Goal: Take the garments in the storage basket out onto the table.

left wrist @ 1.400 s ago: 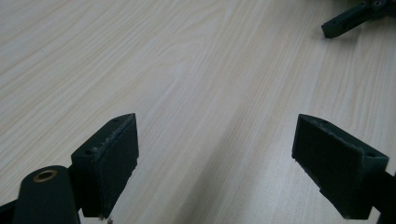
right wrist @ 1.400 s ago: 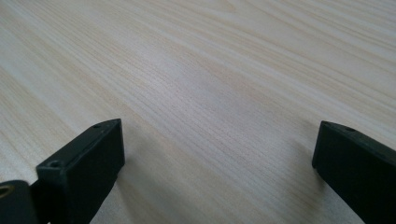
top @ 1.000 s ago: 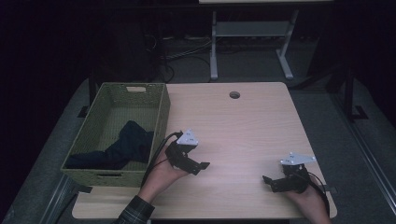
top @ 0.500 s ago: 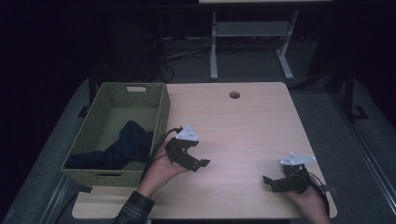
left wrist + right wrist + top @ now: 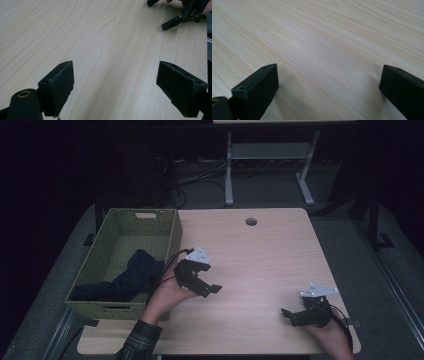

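Observation:
My left gripper (image 5: pixel 207 287) is held over the table's left half, just right of the basket, with a grey three-cornered plate on top. In the left gripper view, the left gripper (image 5: pixel 115 92) stands open with bare wood between its black jaws. My right gripper (image 5: pixel 289 314) rests low near the front right corner of the table and points left. The right gripper view has the right gripper (image 5: pixel 328 92) open as well, wide apart over bare wood. The right gripper (image 5: pixel 180 17) also appears far off at the top right of the left gripper view.
A green woven basket (image 5: pixel 172 237) stands along the table's left edge with a dark blue cloth (image 5: pixel 127 280) lying in it. The light wooden table (image 5: pixel 260 255) has a round cable hole (image 5: pixel 251 221) near its far edge. Beyond the table stand desk legs and cables on a dark floor.
The left hand and its gripper have shifted slightly away from the front edge. The right gripper has hardly moved.

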`<state>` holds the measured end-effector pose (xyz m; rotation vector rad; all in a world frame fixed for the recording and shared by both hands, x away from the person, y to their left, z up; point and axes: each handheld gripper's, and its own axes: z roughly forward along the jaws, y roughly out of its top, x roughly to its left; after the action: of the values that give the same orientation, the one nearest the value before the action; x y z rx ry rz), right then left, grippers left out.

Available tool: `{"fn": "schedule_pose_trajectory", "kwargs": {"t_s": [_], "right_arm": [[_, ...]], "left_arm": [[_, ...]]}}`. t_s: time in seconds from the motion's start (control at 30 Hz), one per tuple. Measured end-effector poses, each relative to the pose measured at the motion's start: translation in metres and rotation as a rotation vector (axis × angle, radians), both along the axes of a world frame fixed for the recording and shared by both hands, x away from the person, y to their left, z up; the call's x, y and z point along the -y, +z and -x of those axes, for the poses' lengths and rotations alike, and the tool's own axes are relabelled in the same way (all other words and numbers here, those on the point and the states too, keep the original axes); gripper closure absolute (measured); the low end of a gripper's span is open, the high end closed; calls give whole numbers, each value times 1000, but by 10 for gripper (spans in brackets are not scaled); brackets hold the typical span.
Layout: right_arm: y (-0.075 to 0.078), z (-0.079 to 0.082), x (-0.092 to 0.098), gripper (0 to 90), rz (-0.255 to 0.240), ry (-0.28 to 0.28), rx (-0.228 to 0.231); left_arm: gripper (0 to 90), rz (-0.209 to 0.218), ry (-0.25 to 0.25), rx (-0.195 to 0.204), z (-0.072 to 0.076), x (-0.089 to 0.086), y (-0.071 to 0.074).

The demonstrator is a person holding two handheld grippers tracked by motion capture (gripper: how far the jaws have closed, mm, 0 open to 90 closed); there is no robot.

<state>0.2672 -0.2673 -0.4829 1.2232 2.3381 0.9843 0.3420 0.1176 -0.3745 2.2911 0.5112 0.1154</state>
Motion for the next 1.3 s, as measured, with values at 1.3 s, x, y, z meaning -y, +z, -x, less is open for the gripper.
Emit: {"fn": "schedule_pose_trajectory", "kwargs": {"t_s": [1.3], "right_arm": [[0,0,0,20,-2,6,0]], "left_arm": [[148,-85,86,-24,-4,-50,35]]}}
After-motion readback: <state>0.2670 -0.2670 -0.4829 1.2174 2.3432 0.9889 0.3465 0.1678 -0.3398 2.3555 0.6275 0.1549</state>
